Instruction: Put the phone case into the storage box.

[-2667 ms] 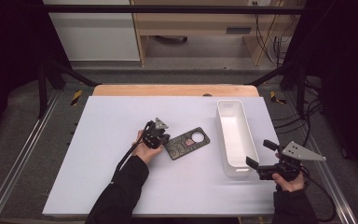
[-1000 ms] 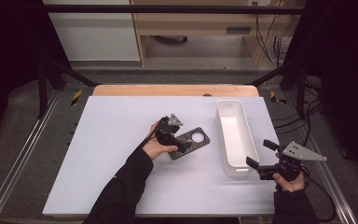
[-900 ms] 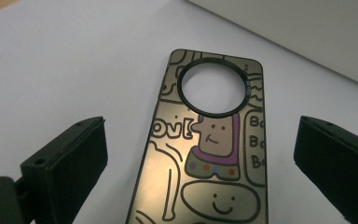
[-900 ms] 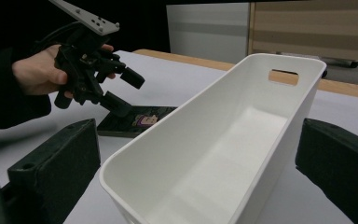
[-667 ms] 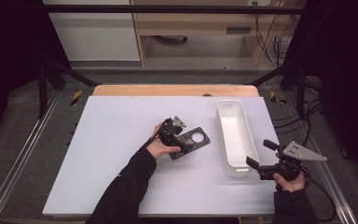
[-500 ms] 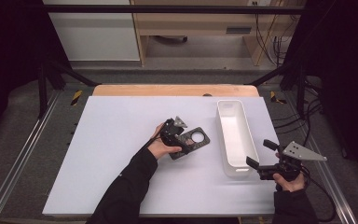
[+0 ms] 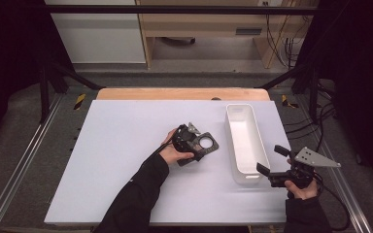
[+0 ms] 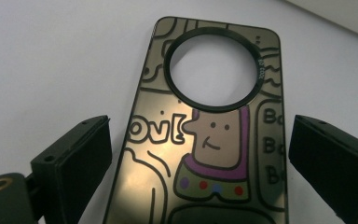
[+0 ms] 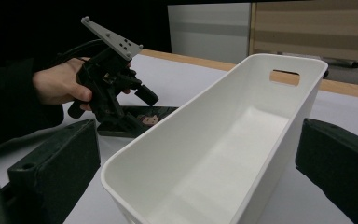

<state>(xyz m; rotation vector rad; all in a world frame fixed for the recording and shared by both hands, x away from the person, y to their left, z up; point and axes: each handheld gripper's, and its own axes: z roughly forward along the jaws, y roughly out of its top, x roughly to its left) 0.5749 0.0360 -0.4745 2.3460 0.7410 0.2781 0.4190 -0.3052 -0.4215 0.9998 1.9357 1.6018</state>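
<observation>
high: left gripper point(image 7: 190, 138) angled down over phone case point(image 7: 205, 144), flat on table point(image 7: 116, 145) just left of white bin point(image 7: 245, 141); right gripper point(image 7: 278, 167) parked at bin's near end | left gripper view: jaws apart, straddling case, not clamped; risk: thin flat case skids or slips out on closing | right gripper view: jaws apart around bin corner, idle

A white table top point(image 7: 102, 145) stands on grey floor point(image 7: 29, 160), with wooden furniture point(image 7: 199, 19) behind.

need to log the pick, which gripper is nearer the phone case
Left. The left gripper is right over the phone case, open jaws on either side of it; the right gripper waits open beyond the white bin.
</observation>
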